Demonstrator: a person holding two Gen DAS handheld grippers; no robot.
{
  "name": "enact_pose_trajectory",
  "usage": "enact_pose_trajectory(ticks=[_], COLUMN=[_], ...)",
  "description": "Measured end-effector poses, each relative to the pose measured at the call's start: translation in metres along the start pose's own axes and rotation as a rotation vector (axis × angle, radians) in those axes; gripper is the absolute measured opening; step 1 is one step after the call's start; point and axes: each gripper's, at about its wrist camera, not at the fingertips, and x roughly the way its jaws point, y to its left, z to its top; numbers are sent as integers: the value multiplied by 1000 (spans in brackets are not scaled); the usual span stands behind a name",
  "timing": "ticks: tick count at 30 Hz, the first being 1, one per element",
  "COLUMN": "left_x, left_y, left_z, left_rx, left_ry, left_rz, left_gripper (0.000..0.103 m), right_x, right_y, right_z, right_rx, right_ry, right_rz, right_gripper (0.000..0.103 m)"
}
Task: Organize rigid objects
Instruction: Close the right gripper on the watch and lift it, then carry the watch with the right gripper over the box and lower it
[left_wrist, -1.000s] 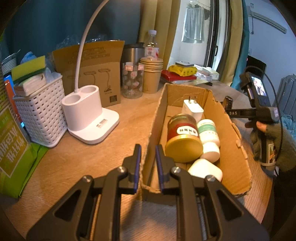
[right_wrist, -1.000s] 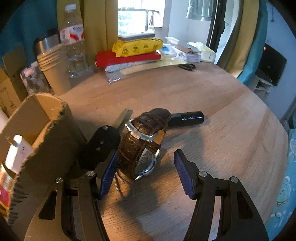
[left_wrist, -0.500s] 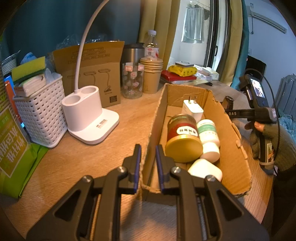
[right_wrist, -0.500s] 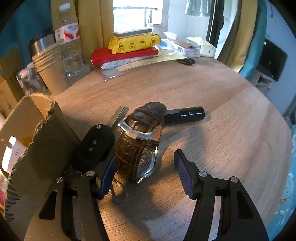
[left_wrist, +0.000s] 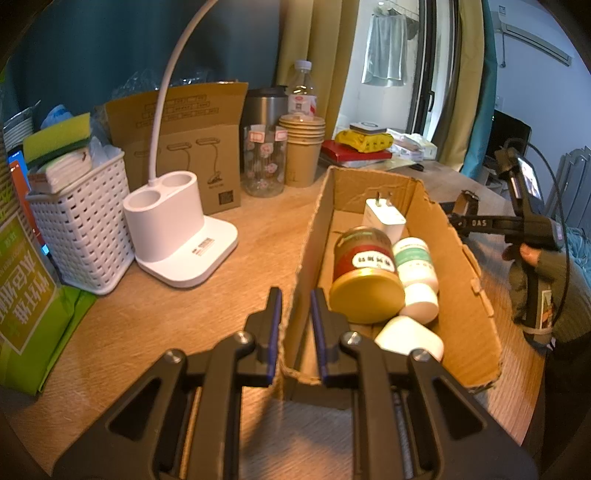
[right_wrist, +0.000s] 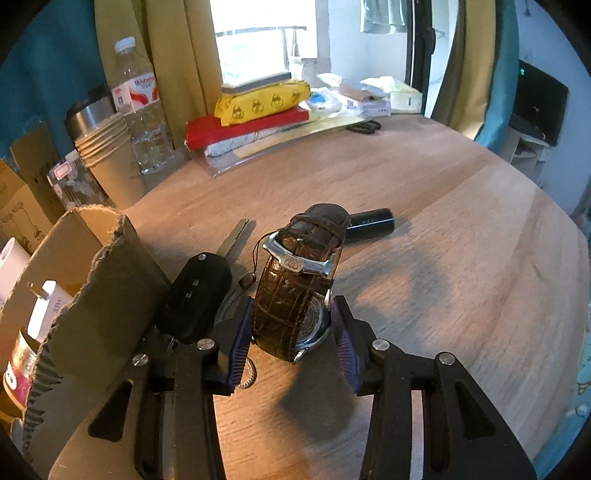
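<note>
My left hand-held gripper (left_wrist: 295, 332) clamps the cardboard box (left_wrist: 465, 295) wall at six o'clock. Inside: gold-lidded jar (left_wrist: 364, 273), white bottle (left_wrist: 415, 273), charger (left_wrist: 384, 218). Lamp base (left_wrist: 177, 236) at nine o'clock.

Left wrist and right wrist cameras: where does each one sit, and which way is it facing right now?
Left wrist: on the left gripper, angled down along the cardboard box, fingers clamped on its near wall; the other, gloved hand shows at right.
Right wrist: on the right gripper, angled down at the table; its fingers are closing around the brown watch, beside a car key.
Shared: the box, paper cups, water bottle.
</note>
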Motion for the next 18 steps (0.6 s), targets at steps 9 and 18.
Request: enact_pose_trajectory(ticks=[9, 18], left_x=[0, -1], left_y=[0, 1], left_z=[0, 0], left_rx=[0, 3], left_ry=[0, -4], left_rz=[0, 2], left_gripper=[17, 17], right_x=[-29, -59], right_y=[3, 15], right_z=[-3, -1], right_rx=[-4, -18], right_ry=[-65, -127], right_rz=[9, 36], right_gripper=[44, 44])
